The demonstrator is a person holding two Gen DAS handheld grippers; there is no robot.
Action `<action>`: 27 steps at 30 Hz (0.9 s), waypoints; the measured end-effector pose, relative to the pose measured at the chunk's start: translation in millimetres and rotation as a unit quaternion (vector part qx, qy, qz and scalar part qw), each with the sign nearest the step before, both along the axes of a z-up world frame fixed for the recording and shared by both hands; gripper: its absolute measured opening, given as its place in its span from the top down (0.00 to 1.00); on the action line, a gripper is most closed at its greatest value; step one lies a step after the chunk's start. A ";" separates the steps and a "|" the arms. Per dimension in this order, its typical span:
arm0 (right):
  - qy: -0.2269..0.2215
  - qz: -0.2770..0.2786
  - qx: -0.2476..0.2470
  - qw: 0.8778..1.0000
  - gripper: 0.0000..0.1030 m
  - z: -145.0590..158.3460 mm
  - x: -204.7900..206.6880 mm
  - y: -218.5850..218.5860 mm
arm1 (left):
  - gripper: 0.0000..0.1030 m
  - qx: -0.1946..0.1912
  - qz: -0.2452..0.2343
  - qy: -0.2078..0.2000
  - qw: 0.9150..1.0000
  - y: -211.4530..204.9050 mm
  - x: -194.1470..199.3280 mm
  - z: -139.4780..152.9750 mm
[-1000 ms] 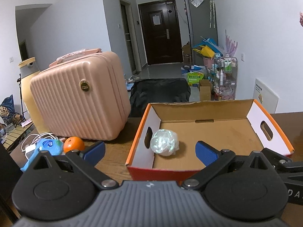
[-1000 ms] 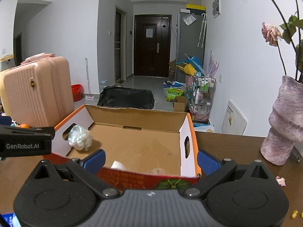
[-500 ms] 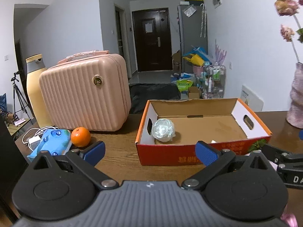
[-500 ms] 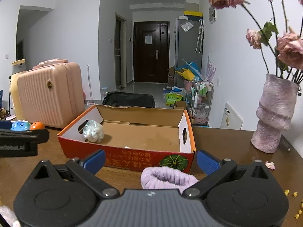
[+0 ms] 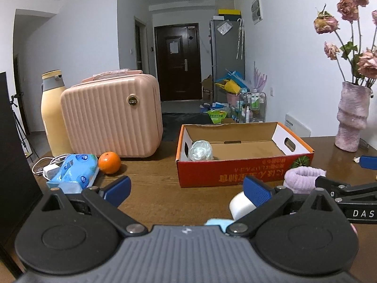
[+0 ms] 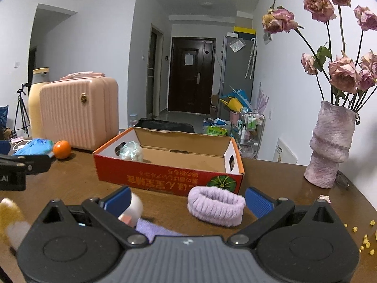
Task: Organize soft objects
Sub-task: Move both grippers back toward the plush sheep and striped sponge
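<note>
The purple band (image 6: 215, 205) lies on the desk (image 6: 271, 172) just in front of the box (image 6: 165, 176), near its right end, and low between the fingers of my right claw (image 6: 187, 200), closer to the right finger. That claw is wide and holds nothing. Coming down off-centre, I could pinch only one wall of the loop, and I judge the soft ring would fold and slip out on the lift. Pushing forward instead would shove it against the box front.

To its left sits a white roll (image 6: 135, 206), touching or just behind my left finger; closing carelessly might catch that too. A lilac cloth (image 6: 150, 228) lies nearer still, partly hidden by the claw body.

My left claw (image 5: 187, 189) is also wide and empty, hovering left of the band, so the two claws could collide if both reach in.

Inside the box, at its far left corner, rests a shiny ball (image 6: 130, 151). Further left are an orange (image 5: 109, 162) and tissue pack (image 5: 75, 169); far right, the vase (image 6: 329, 146), which a wide swing could tip.
</note>
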State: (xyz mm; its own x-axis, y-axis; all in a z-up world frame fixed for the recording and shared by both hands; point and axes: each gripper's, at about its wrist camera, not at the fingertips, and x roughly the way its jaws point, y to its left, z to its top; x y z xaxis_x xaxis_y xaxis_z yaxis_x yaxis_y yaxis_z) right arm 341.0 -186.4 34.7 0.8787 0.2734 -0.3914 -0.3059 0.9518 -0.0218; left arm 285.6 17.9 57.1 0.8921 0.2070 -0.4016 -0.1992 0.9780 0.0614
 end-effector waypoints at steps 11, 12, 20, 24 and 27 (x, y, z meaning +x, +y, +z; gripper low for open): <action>-0.006 0.013 -0.004 1.000 0.00 -14.8 -46.2 11.8 | 0.00 -0.003 -0.003 -0.009 1.000 14.8 -46.9 -22.3; -0.007 0.014 -0.004 1.000 0.00 -15.9 -49.1 12.4 | 0.00 -0.003 -0.003 -0.009 1.000 16.1 -50.3 -25.1; -0.006 0.020 -0.001 1.000 0.00 -27.4 -75.7 21.6 | 0.00 0.017 -0.006 -0.028 0.999 22.4 -76.4 -50.0; -0.003 0.021 0.000 1.000 0.00 -34.7 -85.5 28.7 | 0.00 0.021 -0.014 -0.037 0.999 26.8 -83.9 -52.7; -0.001 0.022 -0.001 1.000 0.00 -39.5 -87.0 35.2 | 0.00 0.008 -0.020 -0.040 0.999 34.4 -85.9 -52.9</action>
